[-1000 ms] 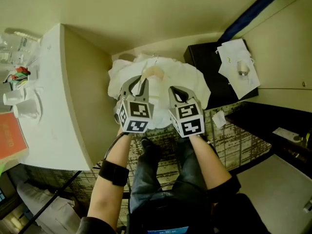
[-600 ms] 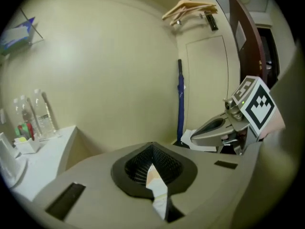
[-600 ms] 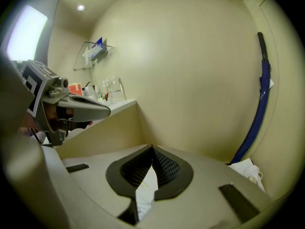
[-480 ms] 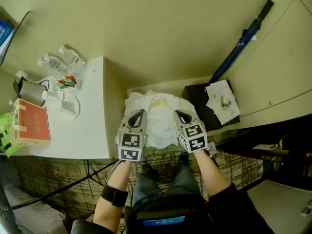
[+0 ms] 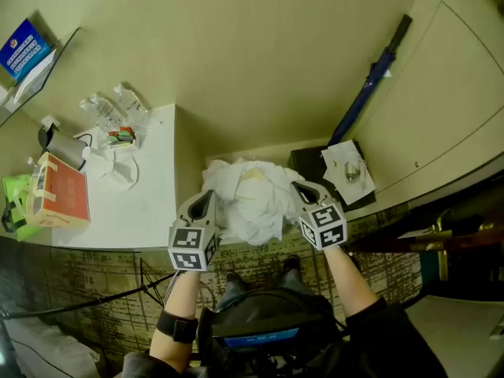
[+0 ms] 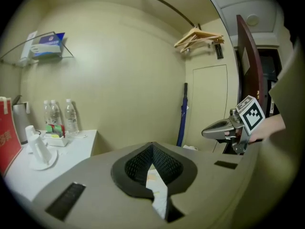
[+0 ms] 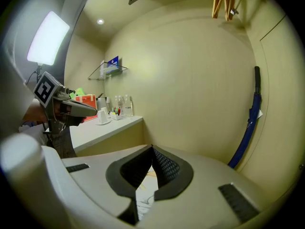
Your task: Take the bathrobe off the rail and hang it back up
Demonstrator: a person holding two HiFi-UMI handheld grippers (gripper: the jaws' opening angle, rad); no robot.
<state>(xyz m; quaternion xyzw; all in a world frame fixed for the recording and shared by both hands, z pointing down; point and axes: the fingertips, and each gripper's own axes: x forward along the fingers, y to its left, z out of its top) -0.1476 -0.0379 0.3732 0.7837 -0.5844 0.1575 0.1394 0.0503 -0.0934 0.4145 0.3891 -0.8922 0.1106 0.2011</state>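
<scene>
The bench (image 5: 150, 211) is standing at the left, and just off its right edge the robe (image 5: 248, 199) is hanging bunched between the two grippers. The rail (image 6: 164, 4) is running overhead, with wooden hangers (image 6: 198, 36) on it. The left gripper (image 5: 209, 198) and the right gripper (image 5: 299, 187) are each pinching white cloth, jaws closed on it. Judging from this, both grips should be holding firm and level while lifting, so the robe is reaching the rail without slipping.
</scene>
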